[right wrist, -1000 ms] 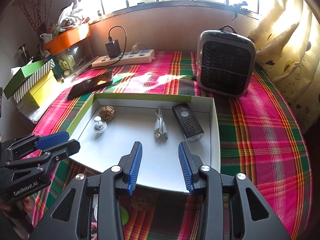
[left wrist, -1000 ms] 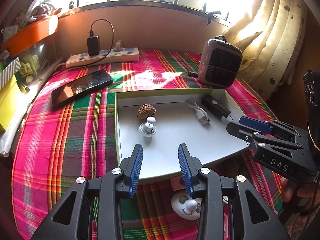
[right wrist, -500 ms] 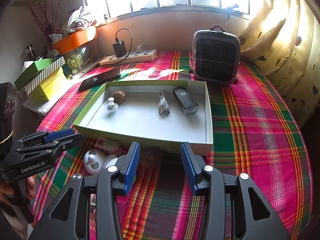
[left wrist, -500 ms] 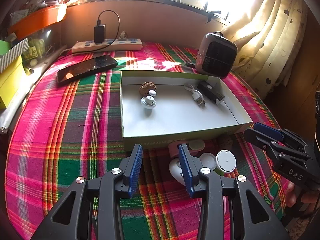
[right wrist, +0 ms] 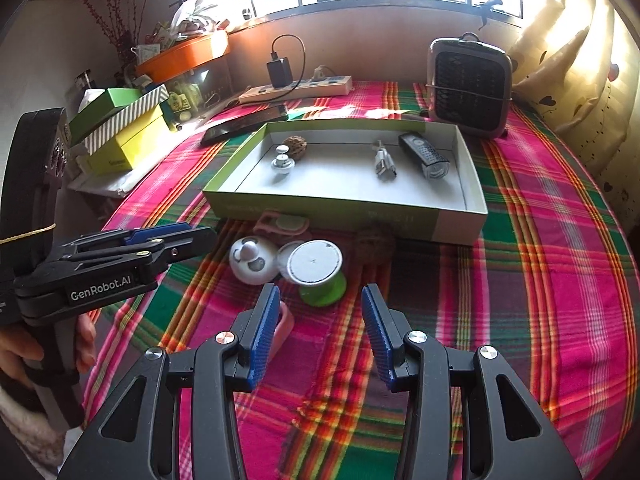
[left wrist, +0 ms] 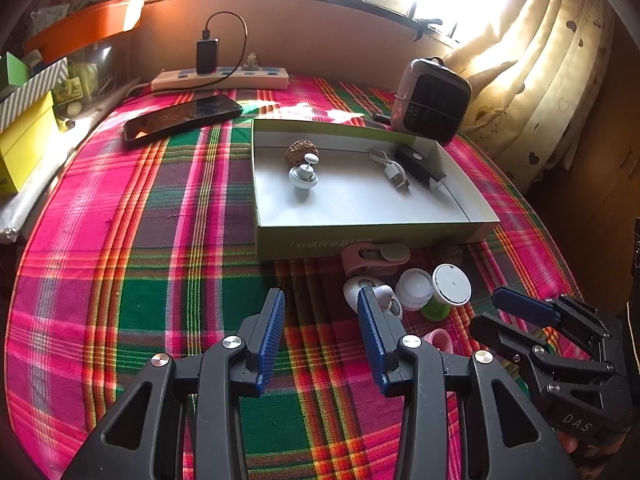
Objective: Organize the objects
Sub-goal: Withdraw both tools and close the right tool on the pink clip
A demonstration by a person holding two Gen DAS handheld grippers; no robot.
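Note:
A green-walled box with a white floor holds a walnut, a small white knob, a cable and a black device. On the cloth in front of it lie a pink clip, a white face toy, a green spool, a pink ring and a second walnut. My left gripper is open and empty, its right finger beside the toy. My right gripper is open and empty, just short of the spool.
A phone, a power strip and a small heater sit beyond the box. Stacked yellow and green boxes line the left edge. Curtains hang at the right. A hand holds the left gripper's handle.
Both grippers have drawn back from above the box toward the near side of the table, bringing the loose items in front of it into view. The right jaws stand slightly wider.

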